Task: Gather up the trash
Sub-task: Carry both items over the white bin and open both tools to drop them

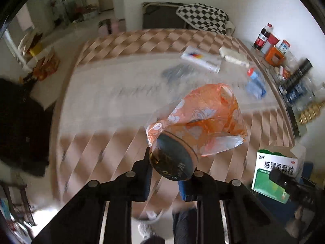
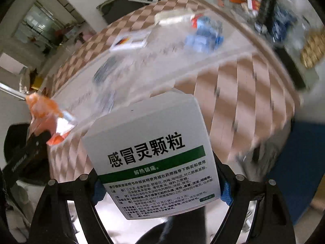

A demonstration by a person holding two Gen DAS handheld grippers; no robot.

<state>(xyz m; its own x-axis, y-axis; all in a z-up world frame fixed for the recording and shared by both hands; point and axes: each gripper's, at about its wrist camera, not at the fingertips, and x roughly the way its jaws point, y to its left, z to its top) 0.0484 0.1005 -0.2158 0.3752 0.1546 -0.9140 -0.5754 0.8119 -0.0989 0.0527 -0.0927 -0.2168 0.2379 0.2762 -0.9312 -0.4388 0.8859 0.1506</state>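
The left gripper (image 1: 171, 167) has its jaws pinching a dark round tin (image 1: 172, 158), which sits in the mouth of an orange-and-clear plastic bag (image 1: 203, 120); the bag billows forward from the jaws, above the counter (image 1: 105, 109). What else is in the bag cannot be made out. The right gripper (image 2: 160, 185) has its jaws pressed against the two sides of a white-and-green medicine box (image 2: 154, 154), printed face toward the camera, held up off the counter near its front edge. The same box shows at the lower right of the left wrist view. Farther out on the checkered counter lie a crushed blue plastic bottle (image 1: 256, 83), a flat white packet (image 1: 201, 58) and a whitish wrapped pack (image 1: 233, 57), all blurred. Past the counter's right edge stand a cola bottle (image 1: 263, 35) and an orange box (image 1: 274, 56).
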